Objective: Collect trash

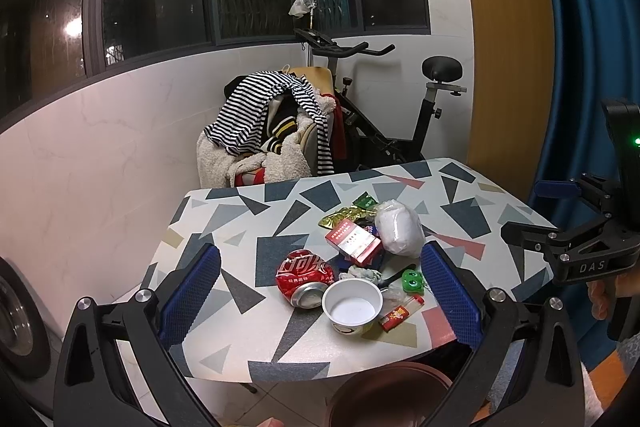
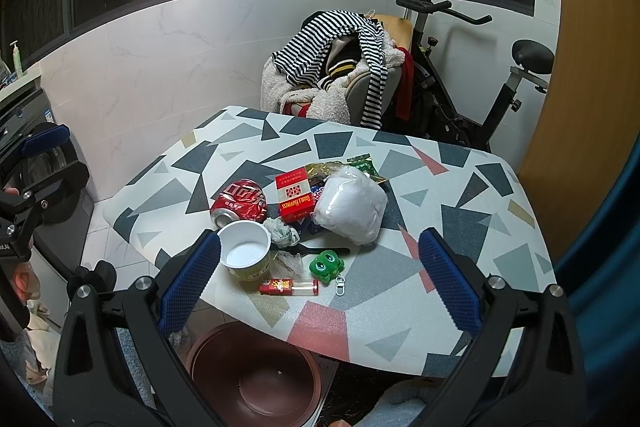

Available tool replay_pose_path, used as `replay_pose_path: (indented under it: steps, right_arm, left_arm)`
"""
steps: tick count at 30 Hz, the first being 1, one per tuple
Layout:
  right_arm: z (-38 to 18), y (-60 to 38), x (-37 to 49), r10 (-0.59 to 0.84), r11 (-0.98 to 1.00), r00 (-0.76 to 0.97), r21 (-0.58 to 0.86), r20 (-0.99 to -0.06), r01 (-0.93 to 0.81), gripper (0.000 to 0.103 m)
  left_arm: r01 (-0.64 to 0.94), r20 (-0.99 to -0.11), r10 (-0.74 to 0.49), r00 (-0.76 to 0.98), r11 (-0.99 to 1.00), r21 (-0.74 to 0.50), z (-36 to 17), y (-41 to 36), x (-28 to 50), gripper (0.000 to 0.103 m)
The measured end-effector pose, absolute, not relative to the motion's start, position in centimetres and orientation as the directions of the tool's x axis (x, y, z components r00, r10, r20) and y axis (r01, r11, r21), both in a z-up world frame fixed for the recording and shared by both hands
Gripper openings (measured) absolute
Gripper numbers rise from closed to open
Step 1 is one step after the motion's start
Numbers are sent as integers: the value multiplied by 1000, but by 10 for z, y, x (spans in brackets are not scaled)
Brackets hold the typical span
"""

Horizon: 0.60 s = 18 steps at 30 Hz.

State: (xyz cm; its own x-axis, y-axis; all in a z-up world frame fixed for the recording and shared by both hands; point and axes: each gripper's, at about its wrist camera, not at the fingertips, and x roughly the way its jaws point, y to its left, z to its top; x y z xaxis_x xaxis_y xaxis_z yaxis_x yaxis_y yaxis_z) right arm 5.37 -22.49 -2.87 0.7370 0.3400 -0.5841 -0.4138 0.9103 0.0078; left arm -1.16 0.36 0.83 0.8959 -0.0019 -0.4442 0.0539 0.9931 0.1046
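Above table (image 2: 440, 187), both hand-held grippers (image 1: 320, 291) (image 2: 320, 291) agape.

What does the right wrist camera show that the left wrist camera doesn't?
Only the right wrist view shows the soap pump bottle on the left ledge, the keychain clasp by the green frog toy, and the inside of the brown bin. Only the left wrist view shows the blue curtain. Both share the patterned table, crushed cola can, white cup and cigarette box.
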Motion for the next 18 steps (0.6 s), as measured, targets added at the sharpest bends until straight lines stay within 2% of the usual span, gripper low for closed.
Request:
replay_pose_path:
  steps: [12, 18]
  right_arm:
    - [-30, -226, 53, 340, 911, 737, 9, -585, -413, 97]
    - [-32, -227, 55, 335, 914, 735, 14, -590, -405, 98]
  left_arm:
    - [60, -446, -9, 895, 993, 100, 8, 2, -11, 98]
    - [80, -478, -41, 878, 995, 61, 0, 3, -5, 98]
